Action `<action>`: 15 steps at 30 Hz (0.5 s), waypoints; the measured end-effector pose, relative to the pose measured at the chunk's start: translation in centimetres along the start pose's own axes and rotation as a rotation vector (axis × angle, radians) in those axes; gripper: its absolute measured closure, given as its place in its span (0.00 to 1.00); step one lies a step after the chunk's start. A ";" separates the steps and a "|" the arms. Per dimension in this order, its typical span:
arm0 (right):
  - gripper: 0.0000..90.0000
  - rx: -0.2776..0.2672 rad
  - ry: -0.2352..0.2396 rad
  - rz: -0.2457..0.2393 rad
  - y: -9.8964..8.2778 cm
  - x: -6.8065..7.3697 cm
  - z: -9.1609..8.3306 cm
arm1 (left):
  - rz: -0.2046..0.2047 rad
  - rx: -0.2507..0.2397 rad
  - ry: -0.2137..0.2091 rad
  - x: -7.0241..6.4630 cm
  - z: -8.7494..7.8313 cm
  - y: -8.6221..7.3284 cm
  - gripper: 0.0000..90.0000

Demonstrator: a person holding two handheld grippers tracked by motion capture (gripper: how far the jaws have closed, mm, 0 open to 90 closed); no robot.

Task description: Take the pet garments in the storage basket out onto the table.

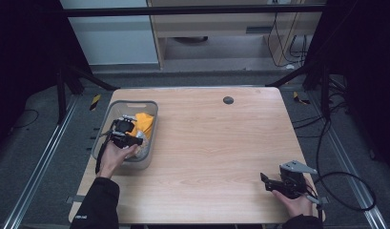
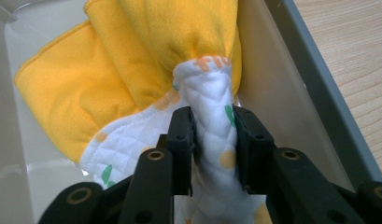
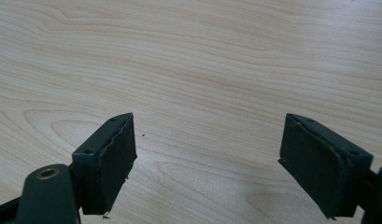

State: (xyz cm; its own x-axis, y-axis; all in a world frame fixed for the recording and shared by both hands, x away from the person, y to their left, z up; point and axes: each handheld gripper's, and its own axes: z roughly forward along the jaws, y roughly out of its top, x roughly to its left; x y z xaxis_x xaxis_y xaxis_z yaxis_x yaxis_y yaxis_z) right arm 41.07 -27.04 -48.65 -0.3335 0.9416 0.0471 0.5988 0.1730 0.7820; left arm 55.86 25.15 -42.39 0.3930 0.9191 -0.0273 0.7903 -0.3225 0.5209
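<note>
Left tongs (image 2: 212,144) clenched on a fold of white quilted cloth (image 2: 212,93) inside the grey bin (image 2: 314,84), yellow cloth (image 2: 132,60) bunched just beyond, right tongs (image 3: 207,163) released above bare wooden table (image 3: 202,56)

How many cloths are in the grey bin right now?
2. A yellow cloth lies toward the bin's far end; a white quilted cloth is pinched in the left claw. More may be hidden underneath.

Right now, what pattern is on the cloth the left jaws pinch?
White quilted cloth with yellow dots, green and orange marks; clearest in the left gripper view.
</note>
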 end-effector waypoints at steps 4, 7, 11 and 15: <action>0.21 0.001 -0.004 -0.010 0.0 0.0 0.1 | 0.003 0.001 0.005 -0.1 0.0 0.0 0.85; 0.21 0.001 -0.003 -0.007 0.0 0.0 0.0 | 0.005 0.000 0.013 0.0 -0.1 0.0 0.87; 0.21 0.002 -0.001 -0.003 0.0 0.0 0.0 | 0.008 -0.019 0.022 0.0 -0.5 -0.1 0.89; 0.20 -0.001 -0.001 -0.001 0.0 0.0 0.0 | 0.002 -0.034 0.022 0.1 -1.0 -0.2 0.89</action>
State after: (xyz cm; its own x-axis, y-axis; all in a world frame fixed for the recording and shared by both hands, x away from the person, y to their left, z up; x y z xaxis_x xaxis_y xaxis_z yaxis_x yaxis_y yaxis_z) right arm 41.06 -27.01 -48.62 -0.3335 0.9417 0.0456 0.5977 0.1737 0.7827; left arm 55.30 25.56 -41.67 0.3839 0.9233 -0.0082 0.7729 -0.3165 0.5499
